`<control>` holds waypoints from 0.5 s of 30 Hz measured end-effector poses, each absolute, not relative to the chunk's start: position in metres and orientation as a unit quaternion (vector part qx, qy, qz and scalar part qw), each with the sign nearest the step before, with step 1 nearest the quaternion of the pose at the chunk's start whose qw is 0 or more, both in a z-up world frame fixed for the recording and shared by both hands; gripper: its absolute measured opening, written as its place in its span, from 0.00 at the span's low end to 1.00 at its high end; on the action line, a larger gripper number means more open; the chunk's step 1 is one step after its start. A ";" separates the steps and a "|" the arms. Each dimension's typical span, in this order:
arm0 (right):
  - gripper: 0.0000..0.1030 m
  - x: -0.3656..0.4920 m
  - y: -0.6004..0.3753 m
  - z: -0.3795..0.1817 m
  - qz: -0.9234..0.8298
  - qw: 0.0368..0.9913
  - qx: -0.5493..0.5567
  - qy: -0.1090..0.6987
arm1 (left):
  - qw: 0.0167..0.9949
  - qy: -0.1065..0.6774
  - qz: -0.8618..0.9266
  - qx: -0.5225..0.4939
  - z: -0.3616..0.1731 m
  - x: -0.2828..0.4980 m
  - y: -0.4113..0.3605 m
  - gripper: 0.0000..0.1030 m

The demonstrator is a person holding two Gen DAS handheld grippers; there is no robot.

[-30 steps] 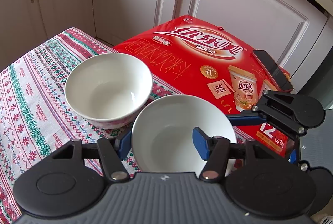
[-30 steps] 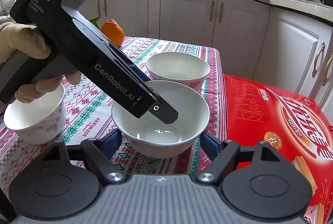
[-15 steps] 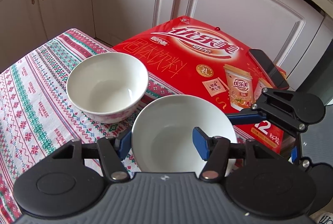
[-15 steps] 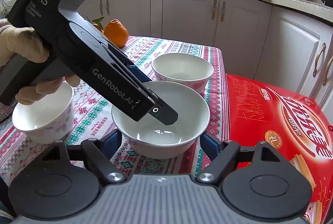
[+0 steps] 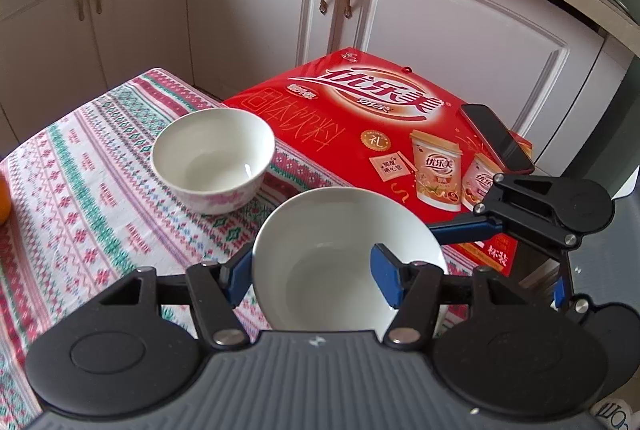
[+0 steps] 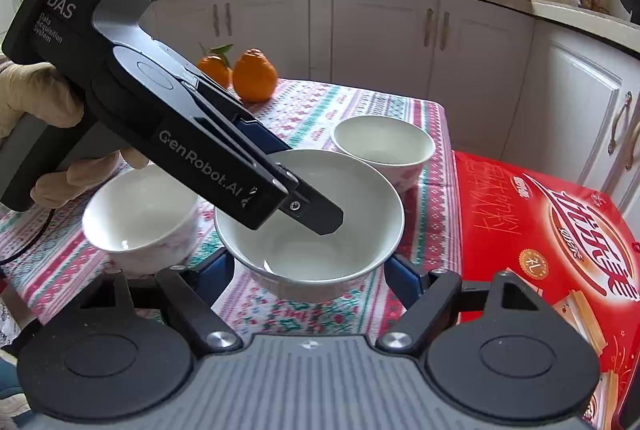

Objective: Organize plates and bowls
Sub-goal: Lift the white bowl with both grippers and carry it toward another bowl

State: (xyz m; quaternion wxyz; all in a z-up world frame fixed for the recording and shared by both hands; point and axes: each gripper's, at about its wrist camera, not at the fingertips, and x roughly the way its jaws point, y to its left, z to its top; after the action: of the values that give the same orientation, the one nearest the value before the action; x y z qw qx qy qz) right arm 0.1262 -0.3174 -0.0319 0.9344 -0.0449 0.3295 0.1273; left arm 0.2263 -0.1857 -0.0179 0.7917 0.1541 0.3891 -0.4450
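Lifted with the left hand-held gripper [image 5: 312, 276] clamping its rim, the plain bowl [image 5: 340, 254] hides the right hand-held gripper's [image 6: 308, 270] grip.

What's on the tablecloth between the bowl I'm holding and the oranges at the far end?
Nothing: bare patterned tablecloth between the held bowl and the oranges, seen in the right wrist view.

A phone [image 5: 496, 137] lies on the box [image 5: 360, 126] right of the table [image 5: 80, 190].

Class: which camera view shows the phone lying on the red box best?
The left wrist view: the phone lies in full sight on the red box, near its right edge. The right wrist view shows that box but no phone.
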 end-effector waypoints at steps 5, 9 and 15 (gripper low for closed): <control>0.83 0.117 -0.304 -0.023 0.141 0.935 -0.054 0.322 | 0.802 0.382 -0.437 0.144 -0.008 0.216 -0.169 0.59; 0.83 0.111 -0.291 -0.016 0.152 0.935 -0.063 0.316 | 0.811 0.374 -0.427 0.141 -0.001 0.210 -0.155 0.59; 0.83 0.111 -0.273 -0.009 0.173 0.932 -0.076 0.311 | 0.824 0.368 -0.411 0.129 0.009 0.205 -0.131 0.59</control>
State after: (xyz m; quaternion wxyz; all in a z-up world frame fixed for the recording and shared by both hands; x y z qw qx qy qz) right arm 0.1112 -0.2730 -0.0087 0.9316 -0.0762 0.3105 0.1730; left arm 0.2047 -0.1308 0.0088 0.8241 0.1287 0.3676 -0.4113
